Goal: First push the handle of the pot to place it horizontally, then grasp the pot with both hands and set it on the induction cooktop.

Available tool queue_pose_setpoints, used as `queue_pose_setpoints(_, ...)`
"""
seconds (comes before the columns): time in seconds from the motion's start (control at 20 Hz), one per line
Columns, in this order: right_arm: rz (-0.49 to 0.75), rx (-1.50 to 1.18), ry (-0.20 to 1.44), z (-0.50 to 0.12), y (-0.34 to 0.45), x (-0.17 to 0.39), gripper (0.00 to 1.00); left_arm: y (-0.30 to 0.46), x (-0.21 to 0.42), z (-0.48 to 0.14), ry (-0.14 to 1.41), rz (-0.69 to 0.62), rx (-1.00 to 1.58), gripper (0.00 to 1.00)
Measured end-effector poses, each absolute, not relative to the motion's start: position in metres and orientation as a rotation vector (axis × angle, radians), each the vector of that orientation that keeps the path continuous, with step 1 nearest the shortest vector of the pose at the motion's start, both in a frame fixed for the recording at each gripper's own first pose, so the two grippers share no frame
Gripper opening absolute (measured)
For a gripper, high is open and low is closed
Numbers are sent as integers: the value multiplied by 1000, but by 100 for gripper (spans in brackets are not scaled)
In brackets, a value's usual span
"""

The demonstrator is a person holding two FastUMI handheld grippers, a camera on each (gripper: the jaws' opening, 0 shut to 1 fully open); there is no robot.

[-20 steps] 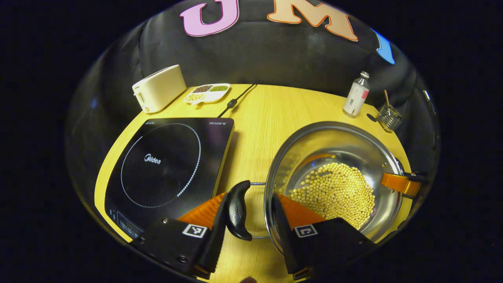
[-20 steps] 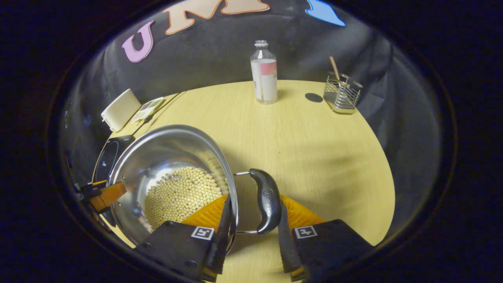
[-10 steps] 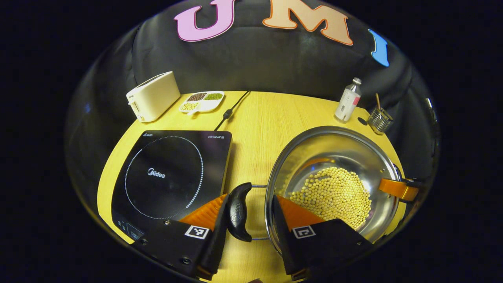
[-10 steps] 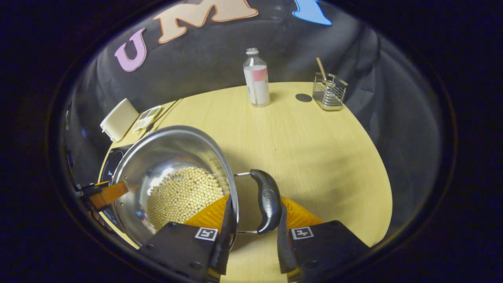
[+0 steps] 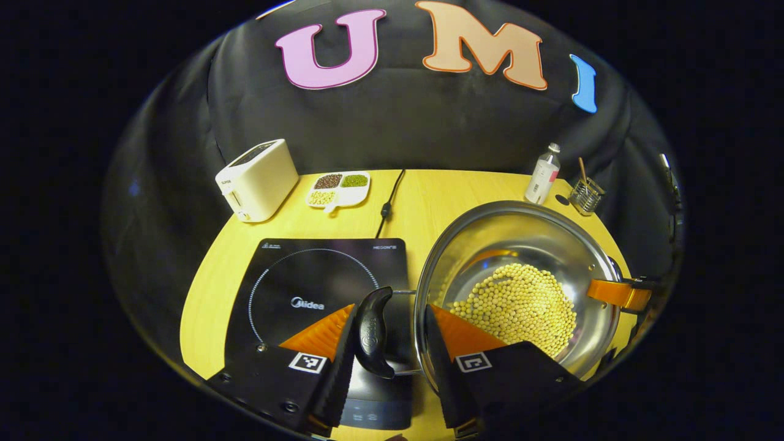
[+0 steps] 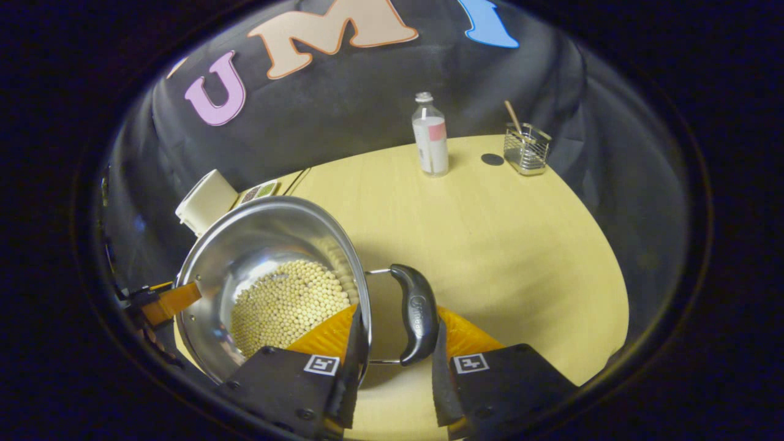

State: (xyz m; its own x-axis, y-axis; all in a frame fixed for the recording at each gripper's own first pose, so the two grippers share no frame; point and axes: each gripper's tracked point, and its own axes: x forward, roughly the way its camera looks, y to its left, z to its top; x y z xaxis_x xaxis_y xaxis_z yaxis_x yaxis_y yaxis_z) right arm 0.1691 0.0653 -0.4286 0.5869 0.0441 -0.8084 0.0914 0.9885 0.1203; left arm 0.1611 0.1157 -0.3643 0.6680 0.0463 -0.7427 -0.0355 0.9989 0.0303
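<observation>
Your left tongs (image 5: 387,343) and right tongs (image 6: 392,343) each clamp a black side handle and wall of the bean-filled steel pot (image 5: 520,245), beside the black induction cooktop (image 5: 306,288).

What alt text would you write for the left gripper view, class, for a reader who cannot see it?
The left gripper straddles a steel pot's black side handle and rim, the pot holding pale beans beside and partly above a black cooktop. Behind on the yellow table stand a toaster, a divided dish, a bottle and a wire holder.
</observation>
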Motion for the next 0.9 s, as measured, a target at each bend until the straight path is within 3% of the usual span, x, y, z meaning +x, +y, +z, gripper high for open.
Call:
queue_pose_setpoints(0.15, -53, 162, 955, -433, 106, 164, 58, 154, 164, -366, 838, 20, 13, 63)
queue_pose_setpoints(0.2, -70, 168, 965, -435, 120, 162, 53, 169, 166, -368, 844, 4, 19, 62)
queue_pose_setpoints(0.55, -169, 165, 991, -446, 216, 146, 53, 259, 180, -388, 866, -85, 0, 61)
queue_pose_setpoints(0.6, -175, 161, 982, -445, 226, 148, 48, 268, 185, -388, 854, -92, -7, 63)
queue_pose_setpoints(0.65, -178, 157, 985, -447, 237, 147, 53, 279, 187, -388, 849, -96, -6, 63)
queue_pose_setpoints(0.9, -200, 136, 1001, -445, 274, 158, 53, 311, 196, -385, 807, -115, 13, 61)
